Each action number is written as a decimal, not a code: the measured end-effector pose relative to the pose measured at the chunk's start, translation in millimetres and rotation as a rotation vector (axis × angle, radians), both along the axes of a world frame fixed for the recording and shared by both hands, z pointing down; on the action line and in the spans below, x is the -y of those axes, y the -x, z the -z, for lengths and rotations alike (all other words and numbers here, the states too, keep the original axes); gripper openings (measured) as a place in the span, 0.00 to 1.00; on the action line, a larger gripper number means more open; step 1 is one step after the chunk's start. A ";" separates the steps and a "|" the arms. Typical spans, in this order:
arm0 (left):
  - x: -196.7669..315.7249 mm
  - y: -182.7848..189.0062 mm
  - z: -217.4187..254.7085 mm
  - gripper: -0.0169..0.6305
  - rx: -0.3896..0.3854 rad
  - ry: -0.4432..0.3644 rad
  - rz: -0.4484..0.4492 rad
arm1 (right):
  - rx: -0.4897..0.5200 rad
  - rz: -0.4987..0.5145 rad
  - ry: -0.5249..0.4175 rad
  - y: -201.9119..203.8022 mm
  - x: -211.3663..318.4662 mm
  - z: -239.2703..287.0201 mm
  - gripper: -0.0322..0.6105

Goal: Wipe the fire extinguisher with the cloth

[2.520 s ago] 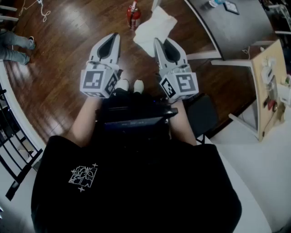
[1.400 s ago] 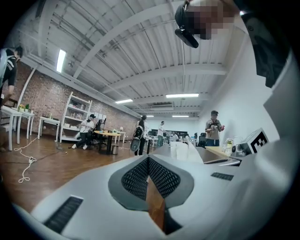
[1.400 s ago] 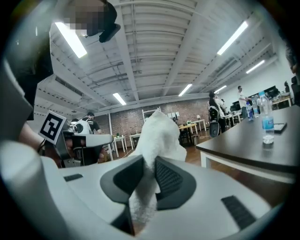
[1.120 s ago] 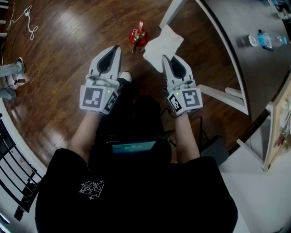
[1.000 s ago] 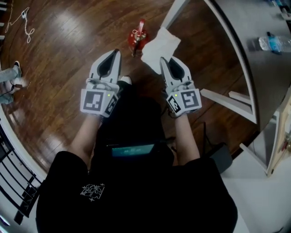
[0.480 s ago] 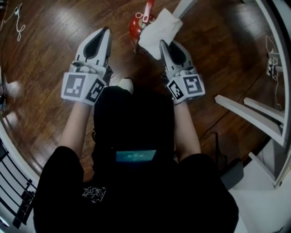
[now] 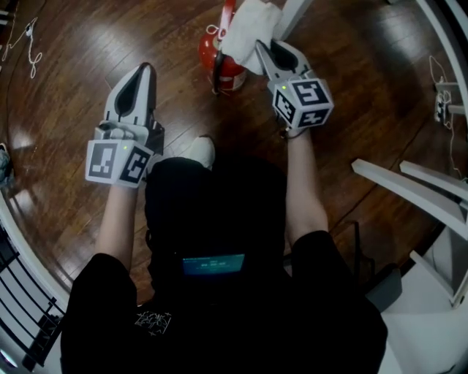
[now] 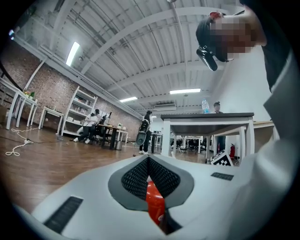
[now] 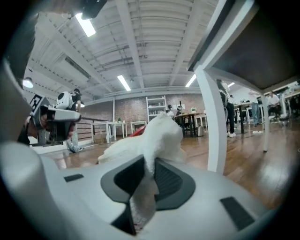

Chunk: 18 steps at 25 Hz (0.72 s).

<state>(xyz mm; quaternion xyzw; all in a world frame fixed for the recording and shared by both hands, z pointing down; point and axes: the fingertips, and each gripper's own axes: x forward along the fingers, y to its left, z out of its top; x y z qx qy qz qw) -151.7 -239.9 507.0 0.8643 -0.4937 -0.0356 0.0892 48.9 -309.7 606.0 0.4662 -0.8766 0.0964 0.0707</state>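
Note:
A red fire extinguisher (image 7: 218, 60) stands on the wooden floor at the top of the head view. Over its top hangs a white cloth (image 7: 248, 22), and my right gripper (image 7: 265, 50) is shut on that cloth right beside the extinguisher. In the right gripper view the cloth (image 9: 157, 138) bunches between the jaws of my right gripper (image 9: 149, 164), with a sliver of the red extinguisher (image 9: 136, 132) behind it. My left gripper (image 7: 140, 71) is shut on nothing, apart to the left of the extinguisher. Through the left gripper (image 8: 148, 161) a strip of the extinguisher (image 8: 154, 206) shows.
White table legs (image 7: 291, 10) rise just right of the cloth, and more white frame bars (image 7: 409, 188) lie at the right. A white cord (image 7: 29, 35) lies on the floor far left. A black railing (image 7: 22, 292) runs along the bottom left. My shoe (image 7: 199, 150) is below the extinguisher.
The view has closed in on the extinguisher. My right gripper has carried the cloth up onto the extinguisher's top. My left gripper has drifted left and away from it.

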 end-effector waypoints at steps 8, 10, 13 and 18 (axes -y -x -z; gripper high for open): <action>-3.5 -3.1 -5.6 0.03 0.018 -0.002 -0.016 | 0.001 -0.062 0.072 -13.1 3.9 -74.7 0.17; -0.1 -5.9 -9.5 0.03 0.028 0.000 -0.019 | -0.002 -0.066 0.117 -14.7 8.7 -104.6 0.16; 6.5 -14.4 -19.5 0.03 0.046 -0.002 -0.024 | -0.054 -0.049 0.248 -15.6 8.2 -166.0 0.16; 10.5 -15.1 -37.0 0.03 0.018 0.031 -0.023 | -0.140 -0.034 0.287 -25.3 -7.2 -185.0 0.16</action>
